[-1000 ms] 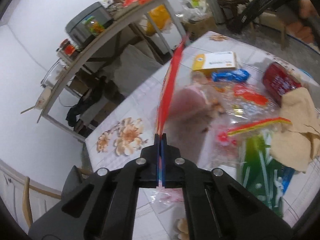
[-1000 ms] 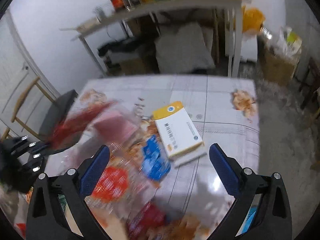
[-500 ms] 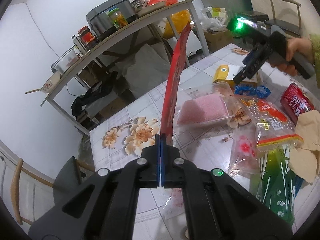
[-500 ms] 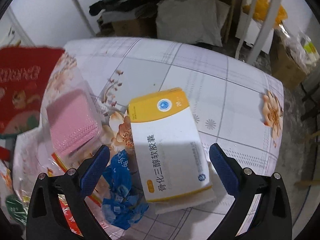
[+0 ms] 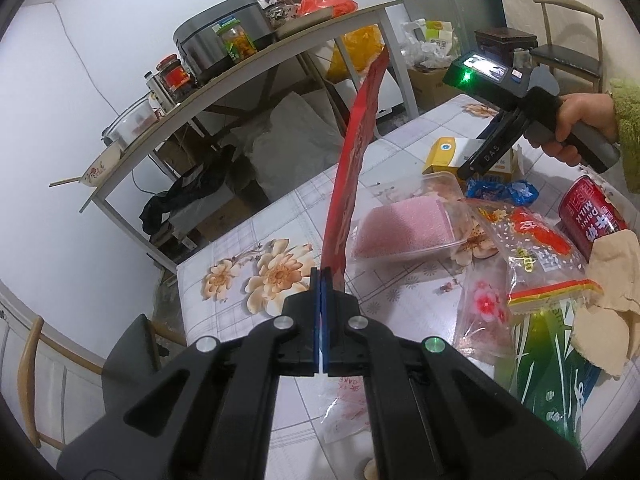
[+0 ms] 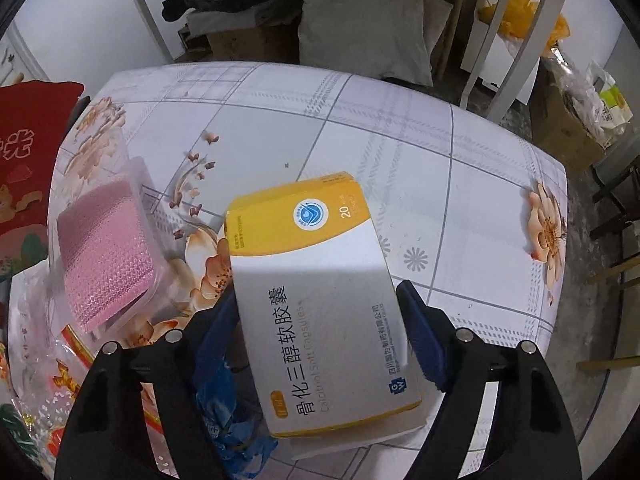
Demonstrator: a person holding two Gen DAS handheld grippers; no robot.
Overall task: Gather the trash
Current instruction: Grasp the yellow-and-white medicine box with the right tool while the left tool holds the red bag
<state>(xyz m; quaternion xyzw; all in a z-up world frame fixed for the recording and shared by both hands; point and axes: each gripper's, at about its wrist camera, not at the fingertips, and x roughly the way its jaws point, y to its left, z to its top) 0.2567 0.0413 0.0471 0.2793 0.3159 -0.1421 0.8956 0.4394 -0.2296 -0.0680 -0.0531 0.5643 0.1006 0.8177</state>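
My right gripper (image 6: 320, 320) straddles the box (image 6: 320, 292) – long axis running near-to-far, jaws just closing on its sides; left gripper (image 5: 321, 312) pinches red bag (image 5: 356, 160).

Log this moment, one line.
left gripper: shut on red bag | right gripper: fingers closing around yellow-white box | box on table

Left gripper (image 5: 321, 276) clamped; right gripper (image 6: 320, 312) closing.
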